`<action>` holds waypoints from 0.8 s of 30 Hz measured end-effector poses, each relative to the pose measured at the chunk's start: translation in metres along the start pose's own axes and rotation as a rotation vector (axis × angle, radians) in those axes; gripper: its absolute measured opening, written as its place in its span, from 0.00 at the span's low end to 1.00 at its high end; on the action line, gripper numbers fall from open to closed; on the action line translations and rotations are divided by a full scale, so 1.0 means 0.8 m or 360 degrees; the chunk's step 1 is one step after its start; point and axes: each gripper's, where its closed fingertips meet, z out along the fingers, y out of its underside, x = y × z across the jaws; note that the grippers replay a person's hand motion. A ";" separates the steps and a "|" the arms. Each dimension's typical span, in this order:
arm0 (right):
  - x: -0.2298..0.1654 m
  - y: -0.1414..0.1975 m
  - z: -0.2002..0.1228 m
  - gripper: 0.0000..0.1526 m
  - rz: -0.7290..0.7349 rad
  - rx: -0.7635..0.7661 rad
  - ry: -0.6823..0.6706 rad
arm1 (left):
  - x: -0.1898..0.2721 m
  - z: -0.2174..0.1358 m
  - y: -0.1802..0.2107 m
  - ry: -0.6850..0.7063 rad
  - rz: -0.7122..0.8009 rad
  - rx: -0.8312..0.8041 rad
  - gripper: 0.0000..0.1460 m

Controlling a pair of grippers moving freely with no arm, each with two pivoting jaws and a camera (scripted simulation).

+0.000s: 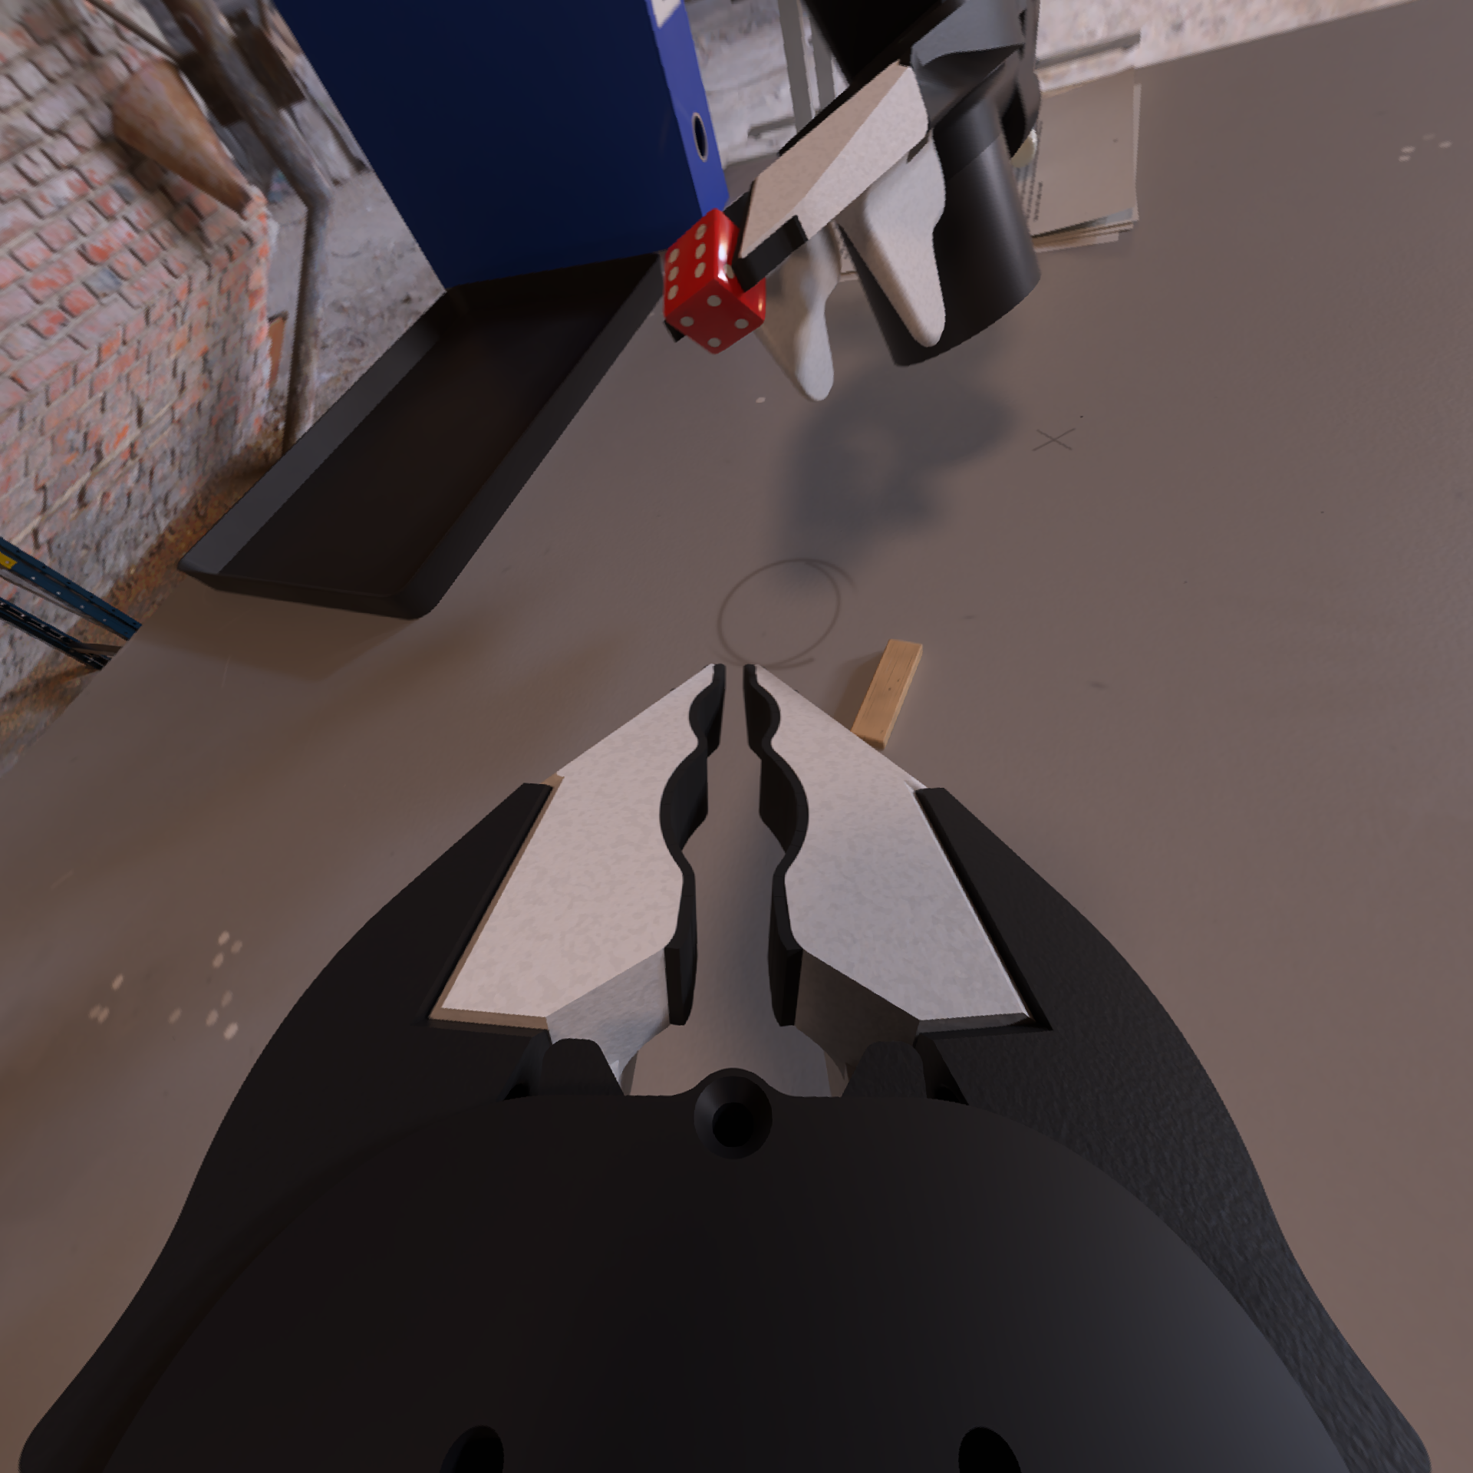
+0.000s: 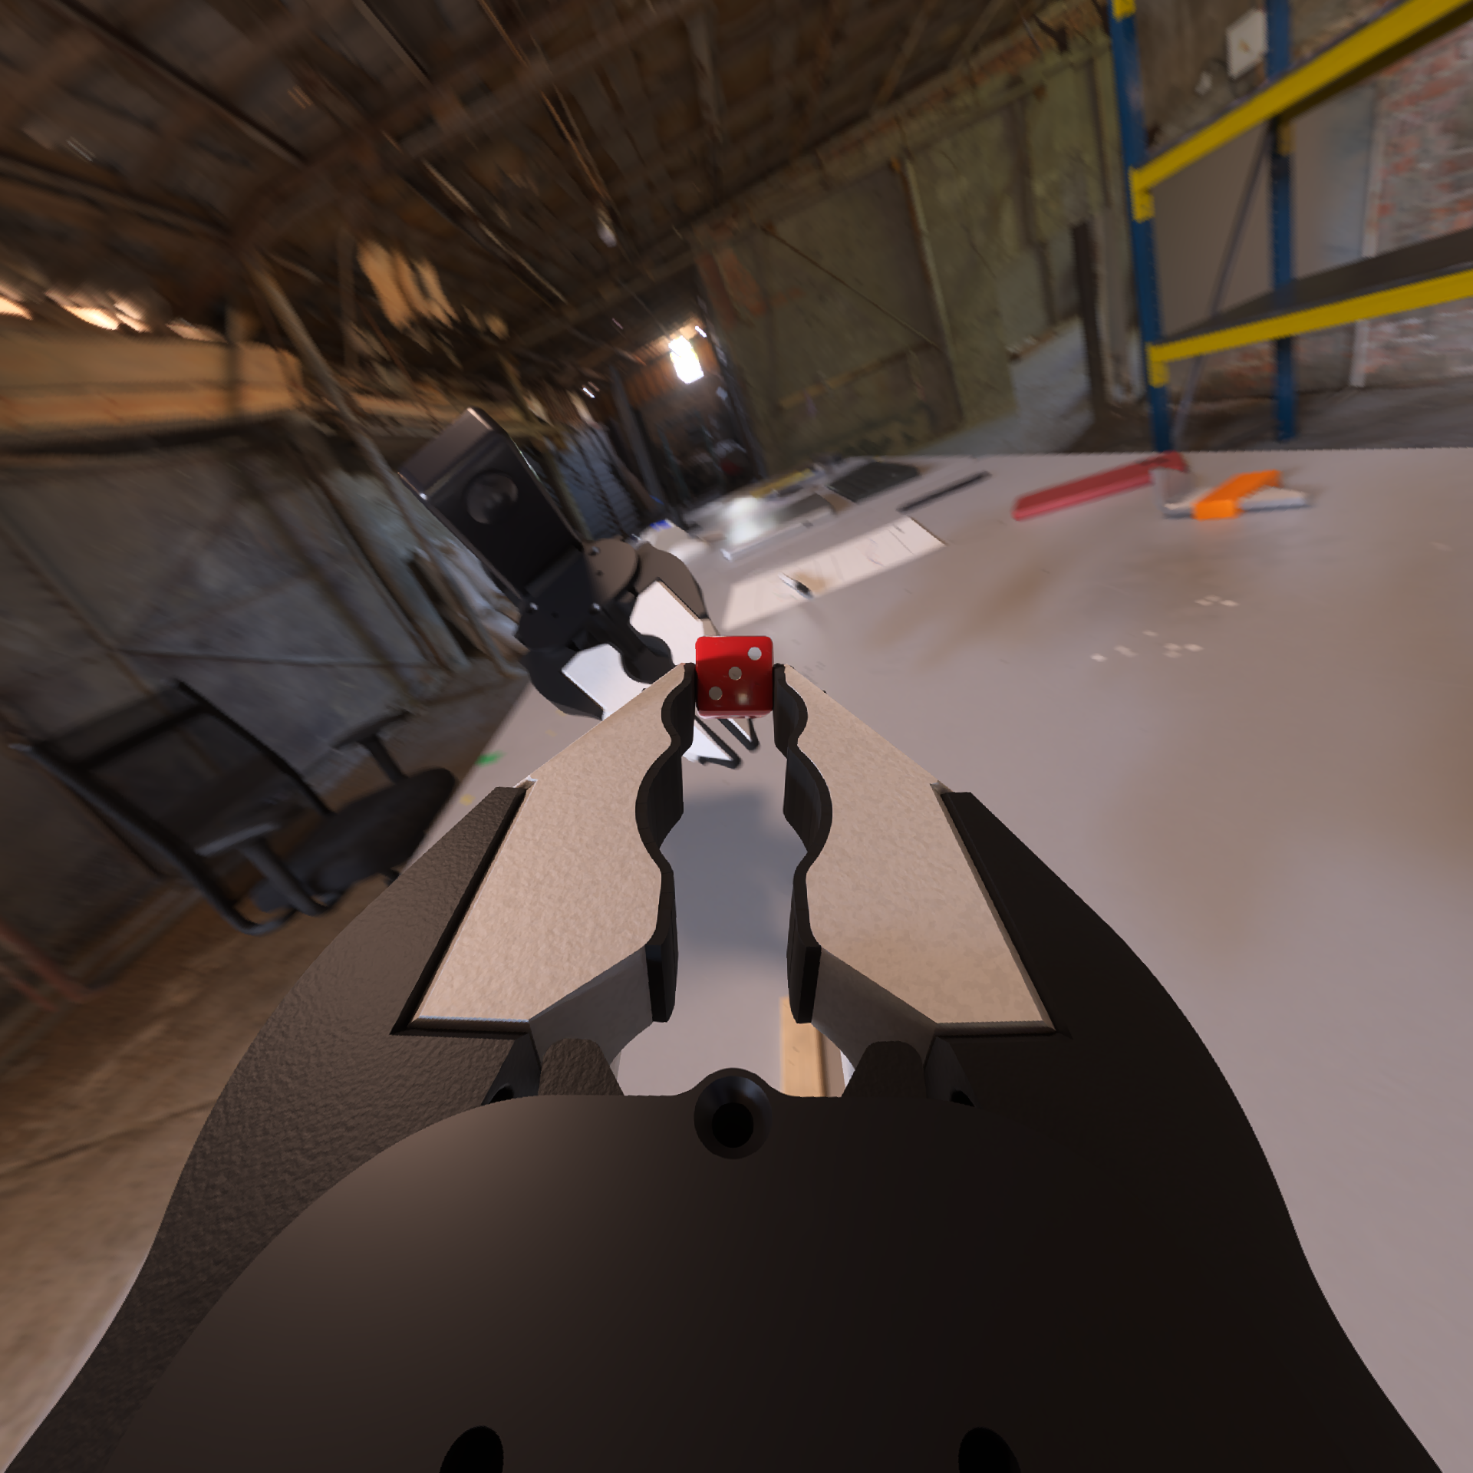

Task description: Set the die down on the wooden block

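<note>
A red die (image 2: 733,674) with white pips is pinched between the fingertips of my right gripper (image 2: 733,677), held well above the table. In the left wrist view the die (image 1: 712,280) and the right gripper (image 1: 721,275) show up high and far off. A small wooden block (image 1: 886,692) lies flat on the grey table, partly hidden behind my left gripper's right finger; a strip of the block (image 2: 801,1044) shows low between the right gripper's fingers. My left gripper (image 1: 734,673) is shut and empty, just above the table near the block.
A black tray (image 1: 382,478) and a blue binder (image 1: 510,135) stand at the table's far left. A paper stack (image 1: 1084,167) lies beyond the right gripper. Red and orange items (image 2: 1180,490) and papers (image 2: 829,566) lie far off. A pencil circle (image 1: 777,610) marks the table.
</note>
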 end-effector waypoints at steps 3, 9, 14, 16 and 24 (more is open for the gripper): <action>-0.015 -0.010 0.000 0.12 0.0095 0.0128 -0.0156 | 0.009 0.012 -0.015 0.0054 0.0005 -0.0112 0.00; -0.052 -0.026 0.006 0.12 -0.0043 0.0236 -0.0244 | 0.026 0.042 -0.014 0.0156 -0.0076 -0.0301 0.00; -0.071 -0.026 0.012 0.12 -0.0188 0.0228 -0.0245 | 0.049 0.055 -0.017 0.0257 -0.0080 -0.0347 0.00; -0.072 -0.025 0.011 0.12 -0.0203 0.0236 -0.0256 | 0.054 0.058 -0.018 0.0267 -0.0075 -0.0352 0.00; -0.075 -0.025 0.013 0.12 -0.0380 0.0299 -0.0224 | 0.065 0.070 -0.030 0.0292 -0.0146 -0.0346 0.00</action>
